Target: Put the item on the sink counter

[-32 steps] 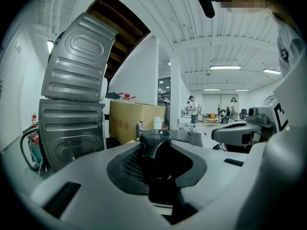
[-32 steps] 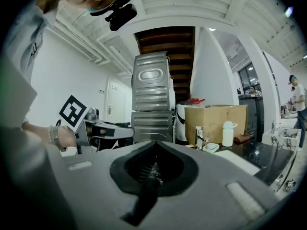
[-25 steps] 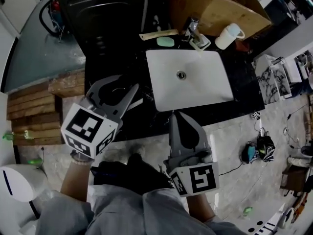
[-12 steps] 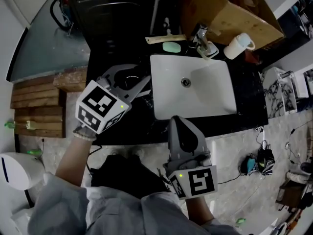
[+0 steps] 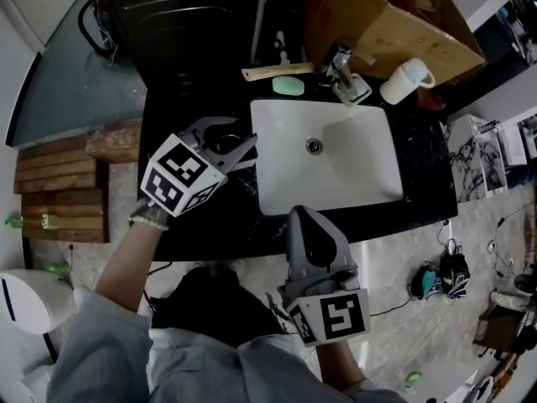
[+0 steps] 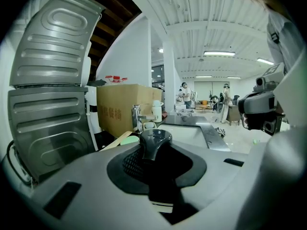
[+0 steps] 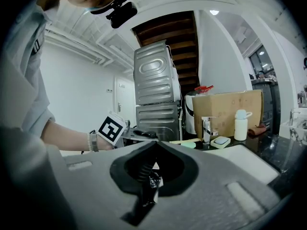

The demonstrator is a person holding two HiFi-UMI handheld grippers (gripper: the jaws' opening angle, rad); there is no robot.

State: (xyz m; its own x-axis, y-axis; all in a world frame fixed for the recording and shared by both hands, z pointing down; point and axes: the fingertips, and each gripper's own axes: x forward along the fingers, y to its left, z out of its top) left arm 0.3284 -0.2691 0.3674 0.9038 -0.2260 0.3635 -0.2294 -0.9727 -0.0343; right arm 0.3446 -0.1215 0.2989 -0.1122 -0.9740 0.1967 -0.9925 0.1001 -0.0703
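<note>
My left gripper [image 5: 237, 134] is shut on a black glossy item [image 6: 154, 143] with a rounded head, which stands up between the jaw tips. It hovers low over the black sink counter [image 5: 197, 225], just left of the white basin [image 5: 336, 175]. In the head view the item is a dark shape [image 5: 221, 142] that is hard to tell from the counter. My right gripper [image 5: 300, 217] is shut and holds nothing; it hangs at the counter's near edge, in front of the basin. In the right gripper view its jaw tips [image 7: 154, 145] meet, and the left gripper's marker cube [image 7: 111, 128] shows beyond them.
At the back of the counter are a faucet [image 5: 339, 62], a soap dish [image 5: 353, 90], a green soap [image 5: 288, 85], a wooden stick [image 5: 273, 72] and a white cup [image 5: 404, 80]. A cardboard box [image 5: 382, 15] and a dark metal appliance [image 5: 185, 15] stand behind. A wooden pallet [image 5: 59, 179] lies at the left.
My left gripper has moved forward and down with the black item, from in front of the counter to just over it beside the basin. The right gripper has shifted only slightly.
</note>
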